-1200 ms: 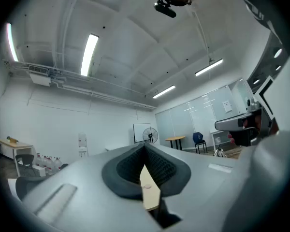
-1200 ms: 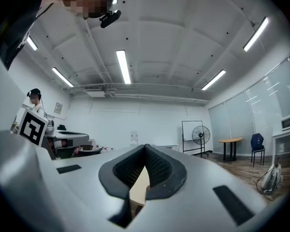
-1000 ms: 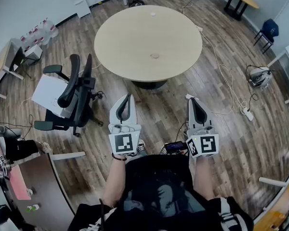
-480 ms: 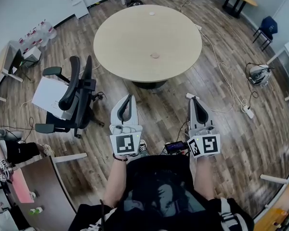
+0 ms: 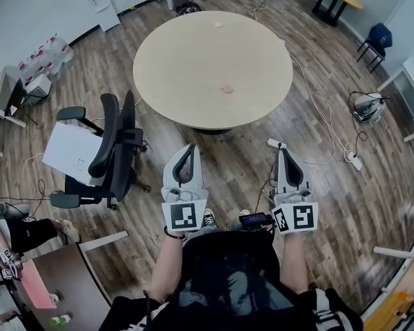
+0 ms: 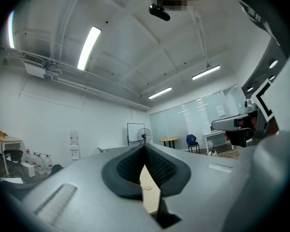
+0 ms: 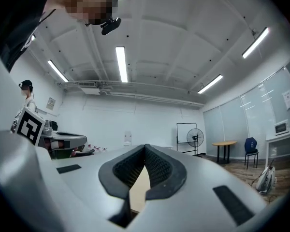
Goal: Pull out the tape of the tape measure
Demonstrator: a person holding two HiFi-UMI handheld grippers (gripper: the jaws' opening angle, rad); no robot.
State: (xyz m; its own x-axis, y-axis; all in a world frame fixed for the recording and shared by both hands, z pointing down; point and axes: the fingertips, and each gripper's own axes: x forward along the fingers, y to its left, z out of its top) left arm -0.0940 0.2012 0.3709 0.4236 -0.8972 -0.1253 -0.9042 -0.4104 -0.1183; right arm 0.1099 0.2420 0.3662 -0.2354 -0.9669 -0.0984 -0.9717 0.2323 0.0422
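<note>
Left gripper [image 5: 187, 150] and right gripper [image 5: 288, 152] are now nearer the desk [image 5: 186, 67], jaws clenched and empty; next, reach its small thing [image 5: 227, 88].

A round bench [image 5: 193, 54] stands on a wooden floor [image 5: 317, 205]. On it lie a small pale disc [image 5: 227, 88] toward its near edge and a smaller white speck [image 5: 218, 25] by its far edge, both too small to identify. Short of the bench's near edge, the left tongs [image 5: 190, 148] and right tongs [image 5: 287, 152] point toward it, tips together, holding nothing. A black office chair [image 5: 117, 147] stands left of the bench, and a white power strip [image 5: 352, 161] lies to its right.
</note>
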